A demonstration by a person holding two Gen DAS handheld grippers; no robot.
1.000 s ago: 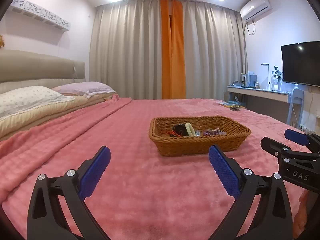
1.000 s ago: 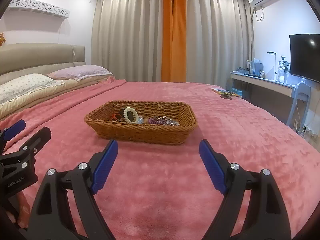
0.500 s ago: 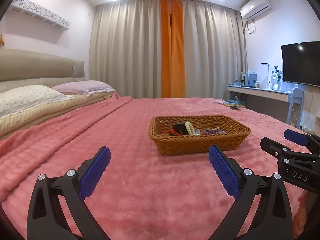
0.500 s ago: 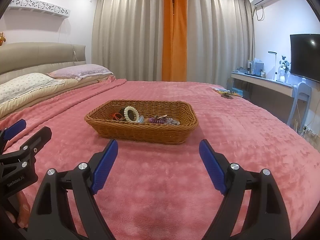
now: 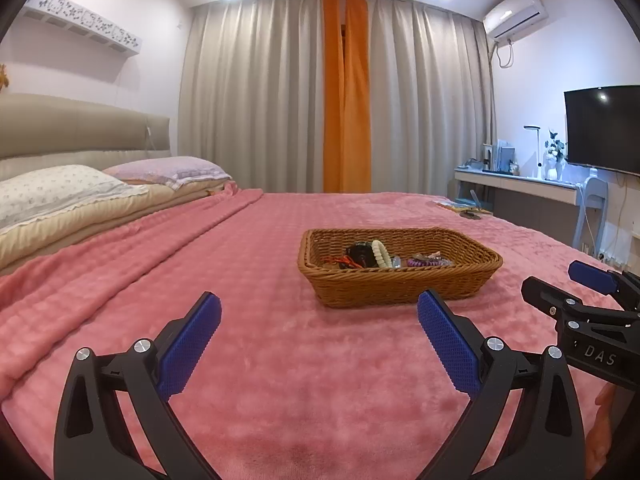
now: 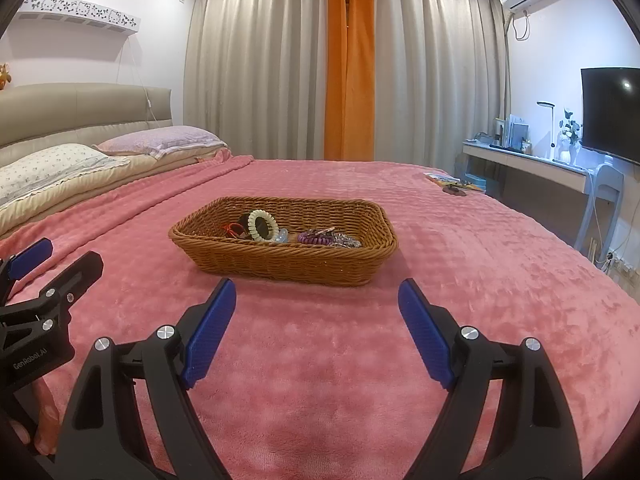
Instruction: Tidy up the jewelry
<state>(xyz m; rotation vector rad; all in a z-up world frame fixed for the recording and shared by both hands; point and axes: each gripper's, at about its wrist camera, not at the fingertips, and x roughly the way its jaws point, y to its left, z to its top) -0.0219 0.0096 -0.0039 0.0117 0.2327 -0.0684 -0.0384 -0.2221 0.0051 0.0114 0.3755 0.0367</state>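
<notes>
We see a bed (image 5: 280, 360) spread with a pink fleece blanket (image 6: 480, 280), filling most of both wrist views. Behind it hang grey curtains (image 5: 256, 96) with an orange strip (image 5: 346, 92) down the middle. At the head of the bed, on our left, stands a beige padded headboard (image 5: 72, 128), with 2 pillows (image 5: 52, 196) lying below it. On the right wall we find a dark television (image 5: 602, 128) above a white desk (image 5: 520, 184), and an air conditioner (image 5: 514, 12) is mounted high near the ceiling. A white shelf (image 5: 80, 26) is fixed to the left wall.

In the middle of the blanket sits a wicker basket (image 6: 288, 264), well apart from both tools, ahead of them. The jewelry lies inside it, grouped toward the middle of its floor: a pale beaded bracelet (image 6: 262, 224) propped upright, a dark round item (image 5: 360, 254) just behind it, a red-orange piece (image 6: 232, 232) to its left, a purple coiled band (image 6: 316, 238) to its right, and some small clear bits (image 6: 346, 242) at the far right, too small for us to name.

The left gripper (image 5: 318, 322) hangs above the blanket with its 2 blue-padded jaws spread wide and nothing between them. The right gripper (image 6: 316, 308) does likewise, jaws wide apart and bare. Each tool shows at the edge of the other's view, side by side.

Near the far right edge of the bed lie a few flat small things (image 6: 452, 184) that we cannot make out.
</notes>
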